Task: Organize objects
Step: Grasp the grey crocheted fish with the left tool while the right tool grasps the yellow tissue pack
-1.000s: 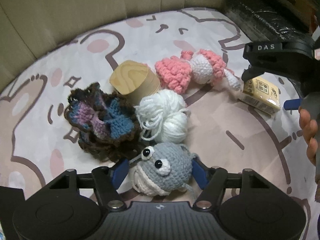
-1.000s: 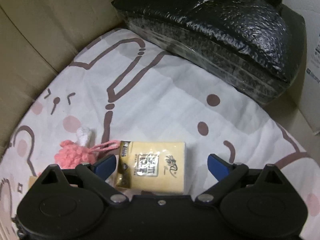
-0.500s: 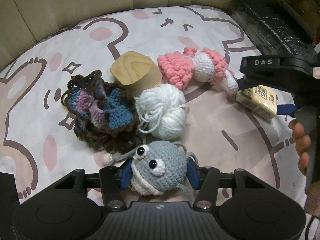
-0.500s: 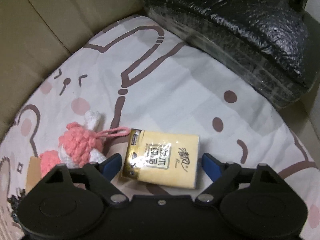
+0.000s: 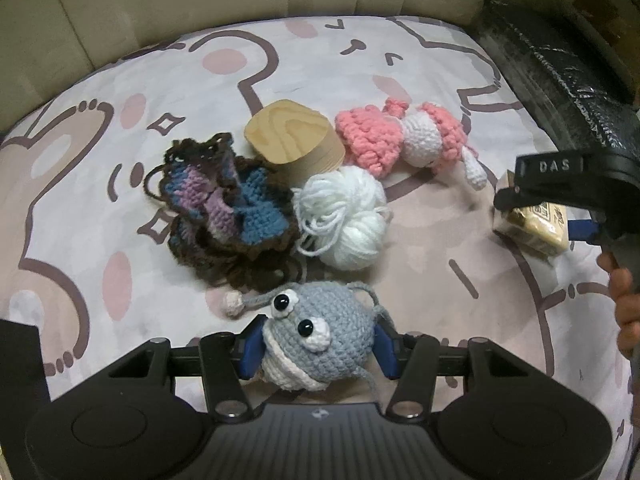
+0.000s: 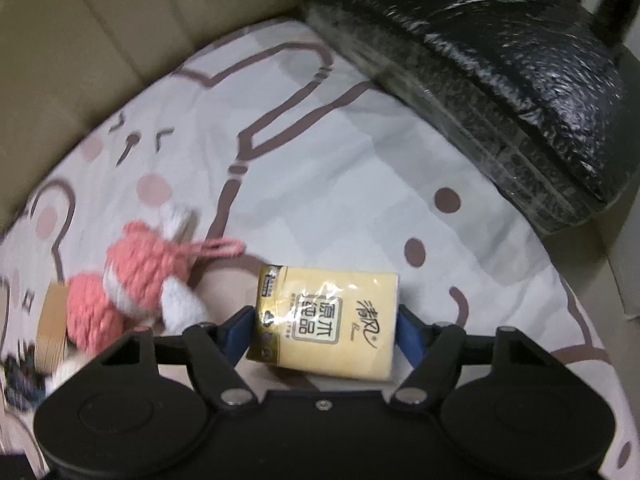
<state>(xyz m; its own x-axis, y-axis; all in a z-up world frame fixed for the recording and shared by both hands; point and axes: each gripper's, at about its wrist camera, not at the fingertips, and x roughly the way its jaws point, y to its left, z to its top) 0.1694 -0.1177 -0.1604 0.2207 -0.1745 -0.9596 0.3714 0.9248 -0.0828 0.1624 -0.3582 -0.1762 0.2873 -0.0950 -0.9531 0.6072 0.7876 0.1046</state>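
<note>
Left tongs (image 5: 318, 354): I'm clamping them on the grey crochet toy (image 5: 320, 338).
Right tongs (image 6: 326, 332): I'm closing them in; pads are touching the yellow tissue pack (image 6: 328, 320).

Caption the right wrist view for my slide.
Right gripper, jaws just closing, clasps a yellow tissue pack on a cartoon-print sheet, pink crochet doll alongside.

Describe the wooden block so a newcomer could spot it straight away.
On the cartoon-print sheet lies a cluster of crocheted toys. The wooden block sits at its far edge, between the brown-and-blue crochet piece and the pink-and-white toy. It alone is hard, smooth, grain-patterned.
</note>
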